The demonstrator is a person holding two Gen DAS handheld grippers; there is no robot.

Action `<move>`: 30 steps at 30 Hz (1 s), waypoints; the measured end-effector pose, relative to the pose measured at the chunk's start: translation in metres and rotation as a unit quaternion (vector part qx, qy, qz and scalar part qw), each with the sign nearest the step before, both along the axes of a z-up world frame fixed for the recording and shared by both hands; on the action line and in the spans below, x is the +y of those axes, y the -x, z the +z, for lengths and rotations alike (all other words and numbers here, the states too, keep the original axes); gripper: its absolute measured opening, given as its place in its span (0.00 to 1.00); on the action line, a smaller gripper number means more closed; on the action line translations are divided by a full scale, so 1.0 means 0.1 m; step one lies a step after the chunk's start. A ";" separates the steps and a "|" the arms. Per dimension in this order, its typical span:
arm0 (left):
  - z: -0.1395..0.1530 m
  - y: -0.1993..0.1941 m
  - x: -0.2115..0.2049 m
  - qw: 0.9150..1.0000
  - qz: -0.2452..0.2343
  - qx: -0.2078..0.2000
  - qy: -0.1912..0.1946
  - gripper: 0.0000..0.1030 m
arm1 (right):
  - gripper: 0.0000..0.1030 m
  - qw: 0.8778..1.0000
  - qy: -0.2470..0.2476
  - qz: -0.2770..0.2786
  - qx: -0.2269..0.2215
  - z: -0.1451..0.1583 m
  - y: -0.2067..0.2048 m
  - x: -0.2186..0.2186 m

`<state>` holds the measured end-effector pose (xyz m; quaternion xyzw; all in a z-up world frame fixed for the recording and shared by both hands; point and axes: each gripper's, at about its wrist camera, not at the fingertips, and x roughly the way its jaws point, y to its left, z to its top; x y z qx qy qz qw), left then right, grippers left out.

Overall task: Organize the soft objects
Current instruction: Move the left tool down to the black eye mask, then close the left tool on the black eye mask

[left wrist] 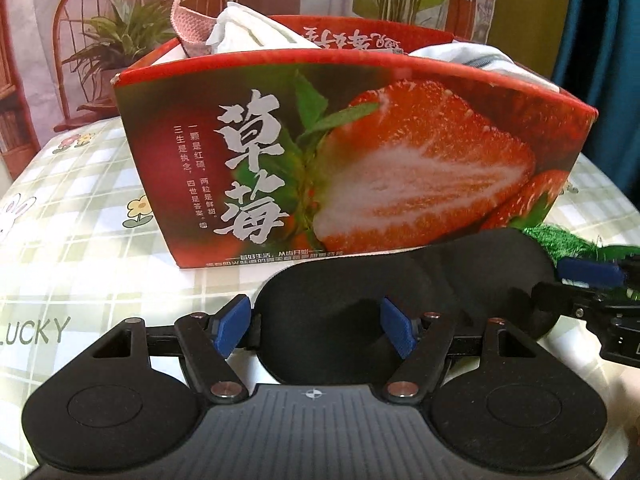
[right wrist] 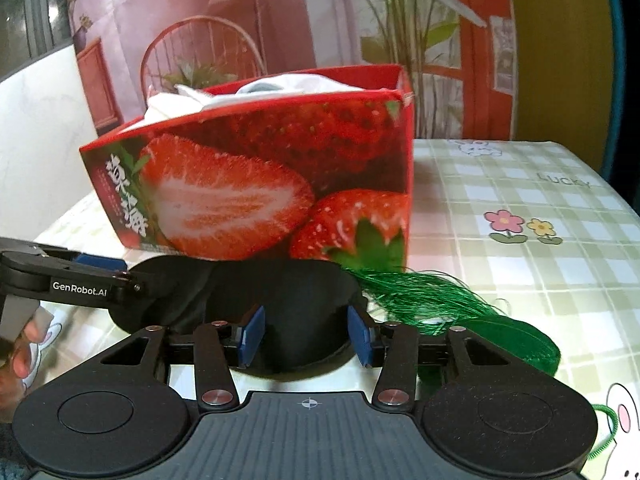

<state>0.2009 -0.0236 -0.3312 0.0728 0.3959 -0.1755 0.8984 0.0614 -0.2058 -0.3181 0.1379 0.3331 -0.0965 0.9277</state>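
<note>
Lifting target: the black padded fabric sleep mask (left wrist: pixel 400 292) lies flat on the checked tablecloth (left wrist: pixel 80 240), just before the red strawberry-print cardboard box (left wrist: pixel 360 152).
Left gripper (left wrist: pixel 316 326): jaws apart around the mask's one end; close them before you lift.
Right gripper (right wrist: pixel 306 334): jaws also apart, around the other end.
Caution: keep the green shiny thread bundle (right wrist: pixel 420 292) outside the right grip.

We see a black eye mask (left wrist: pixel 400 292) lying flat on the checked tablecloth, just in front of the strawberry box (left wrist: pixel 360 160). Green tinsel (right wrist: pixel 424 296) sprawls beside its right end. White cloths (left wrist: pixel 256 32) and a pink knit piece (left wrist: pixel 190 24) sit bunched inside the box.
</note>
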 end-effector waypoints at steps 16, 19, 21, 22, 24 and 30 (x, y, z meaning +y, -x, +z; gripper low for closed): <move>0.01 0.06 0.01 1.000 -0.005 0.009 -0.010 0.73 | 0.60 0.999 0.028 0.011 0.036 -0.09 -0.27 0.06; 0.02 0.09 0.06 1.000 -0.005 0.013 -0.012 0.73 | 0.60 0.999 0.023 0.017 0.035 -0.09 -0.24 0.07; 0.03 0.11 0.11 1.000 -0.003 0.016 -0.012 0.73 | 0.59 0.999 0.021 0.020 0.035 -0.08 -0.22 0.09; 0.03 0.12 0.13 1.000 -0.002 0.017 -0.012 0.73 | 0.59 0.999 0.020 0.022 0.034 -0.08 -0.21 0.10; 0.04 0.17 0.19 1.000 0.000 0.019 -0.013 0.73 | 0.59 0.999 0.016 0.026 0.033 -0.07 -0.18 0.12; 0.05 0.34 0.35 1.000 0.005 0.021 -0.013 0.73 | 0.59 0.999 0.000 0.048 0.022 -0.06 -0.01 0.22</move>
